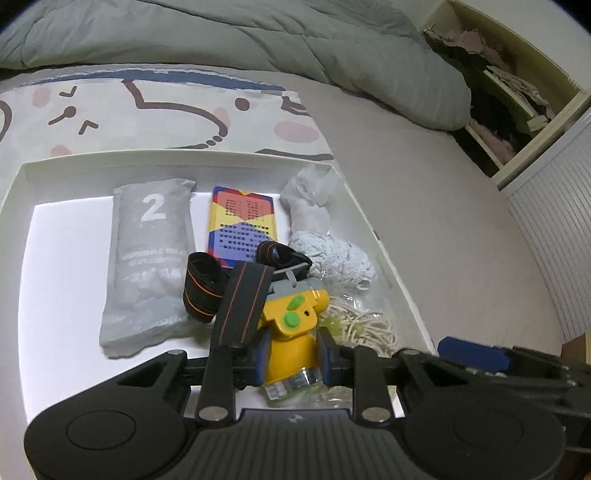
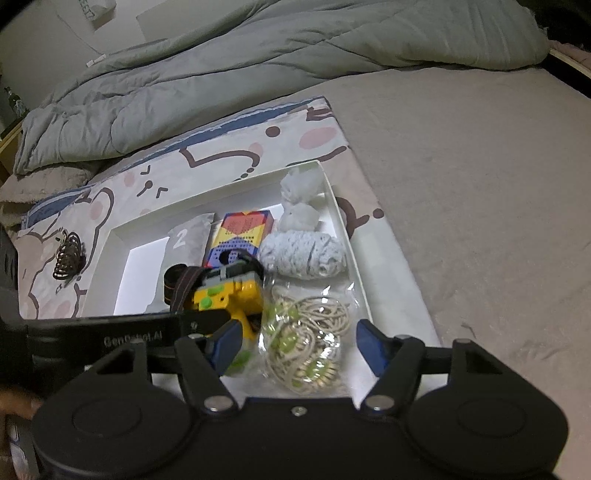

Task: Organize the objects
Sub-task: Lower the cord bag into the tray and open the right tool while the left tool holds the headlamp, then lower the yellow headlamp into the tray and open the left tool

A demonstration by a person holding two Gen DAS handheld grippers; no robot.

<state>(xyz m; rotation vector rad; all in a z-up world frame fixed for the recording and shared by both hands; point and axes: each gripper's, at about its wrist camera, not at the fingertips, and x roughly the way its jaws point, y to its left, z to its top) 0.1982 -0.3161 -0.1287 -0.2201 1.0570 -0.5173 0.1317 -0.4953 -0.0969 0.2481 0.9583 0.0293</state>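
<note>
A white shallow box (image 1: 22, 206) lies on the bed and also shows in the right wrist view (image 2: 110, 236). My left gripper (image 1: 291, 350) is shut on a yellow headlamp (image 1: 295, 325) with a black strap (image 1: 240, 295), holding it over the box's near middle. In the box lie a grey pack marked 2 (image 1: 147, 258), a colourful card box (image 1: 242, 225), rolled whitish cloths (image 1: 332, 254) and a bag of cord with green beads (image 2: 306, 343). My right gripper (image 2: 299, 347) is open, its fingers either side of the cord bag.
A patterned pillowcase (image 1: 147, 114) lies under the box, a grey duvet (image 1: 258, 33) behind. A dark hair claw (image 2: 68, 254) sits on the pillowcase left of the box. An open cluttered drawer (image 1: 509, 92) stands at the right.
</note>
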